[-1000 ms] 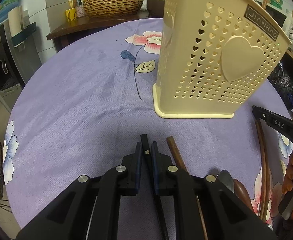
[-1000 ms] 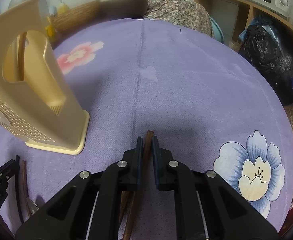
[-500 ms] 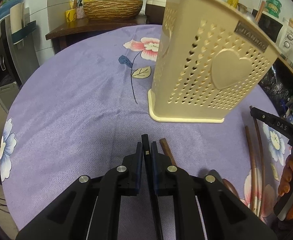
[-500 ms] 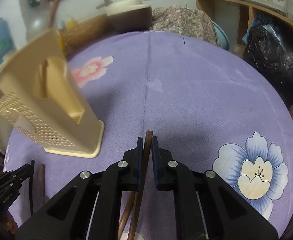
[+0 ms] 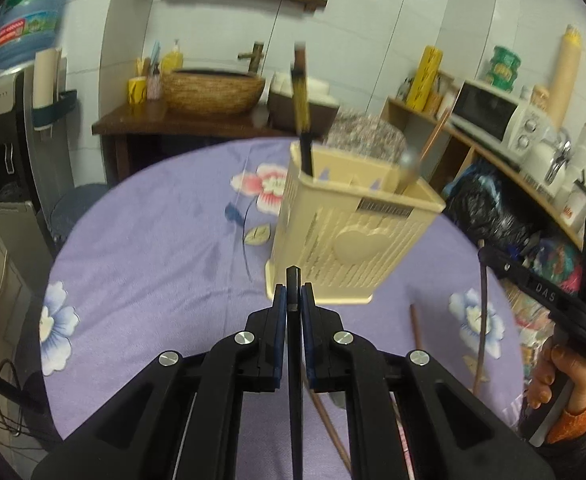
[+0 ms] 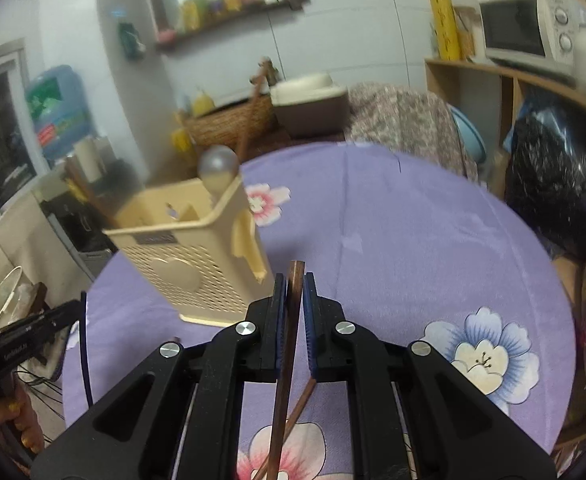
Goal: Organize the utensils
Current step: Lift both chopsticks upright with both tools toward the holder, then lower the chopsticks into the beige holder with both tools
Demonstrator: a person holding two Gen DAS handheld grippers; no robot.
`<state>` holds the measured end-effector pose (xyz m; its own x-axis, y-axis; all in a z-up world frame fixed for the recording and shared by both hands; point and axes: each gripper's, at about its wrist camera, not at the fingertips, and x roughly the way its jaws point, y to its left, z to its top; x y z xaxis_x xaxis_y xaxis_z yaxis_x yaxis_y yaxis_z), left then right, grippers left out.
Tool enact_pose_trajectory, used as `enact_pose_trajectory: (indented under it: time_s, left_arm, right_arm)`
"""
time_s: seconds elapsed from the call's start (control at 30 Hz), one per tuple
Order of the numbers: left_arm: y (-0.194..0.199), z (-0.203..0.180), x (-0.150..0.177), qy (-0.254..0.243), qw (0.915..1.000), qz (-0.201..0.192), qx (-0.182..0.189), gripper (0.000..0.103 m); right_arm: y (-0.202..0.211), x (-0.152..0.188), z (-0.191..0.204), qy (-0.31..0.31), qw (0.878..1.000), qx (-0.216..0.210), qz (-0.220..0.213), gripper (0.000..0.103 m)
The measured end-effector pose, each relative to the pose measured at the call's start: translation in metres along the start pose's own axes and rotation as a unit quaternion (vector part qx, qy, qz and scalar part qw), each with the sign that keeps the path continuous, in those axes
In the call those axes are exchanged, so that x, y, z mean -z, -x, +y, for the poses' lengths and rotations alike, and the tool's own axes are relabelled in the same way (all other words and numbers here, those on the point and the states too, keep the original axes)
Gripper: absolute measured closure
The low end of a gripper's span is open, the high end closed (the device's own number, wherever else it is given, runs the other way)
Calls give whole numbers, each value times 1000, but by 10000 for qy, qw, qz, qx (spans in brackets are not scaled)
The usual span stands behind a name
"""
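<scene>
While both grippers sit above the purple tablecloth, left gripper clamps a black chopstick. Right gripper clamps a brown chopstick. Beige utensil holder stands beyond, mid-table, already holding utensils.

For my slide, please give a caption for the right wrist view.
Right tool shut on a brown chopstick, beige utensil holder ahead on purple tablecloth.
</scene>
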<state>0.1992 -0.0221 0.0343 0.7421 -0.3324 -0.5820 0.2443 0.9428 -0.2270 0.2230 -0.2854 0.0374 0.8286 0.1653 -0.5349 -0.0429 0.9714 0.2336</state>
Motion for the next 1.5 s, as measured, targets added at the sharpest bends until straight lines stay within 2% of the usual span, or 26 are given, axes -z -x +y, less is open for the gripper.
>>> enact_pose_trajectory:
  time_s: [0.23, 0.43, 1.13, 1.3, 1.5]
  left_arm:
    - [37, -7, -17, -70, 9987, -502, 101, 94]
    - [43, -12, -21, -115, 9979, -621, 122, 94]
    - [54, -11, -23, -184, 9972, -692, 218, 94]
    - [60, -16, -34, -250, 9963, -712, 402, 94]
    - [75, -24, -63, -378, 9936, -836, 657, 94]
  right_arm:
    - [69, -14, 25, 304, 9969, -315, -651, 94]
    - [93, -24, 42, 573, 9936, -436, -867, 94]
    - [101, -30, 42, 697, 9921, -530, -894, 94]
    - [107, -43, 48, 785, 9902, -673, -939, 95]
    - [114, -73, 59, 895, 9879, -948, -836, 95]
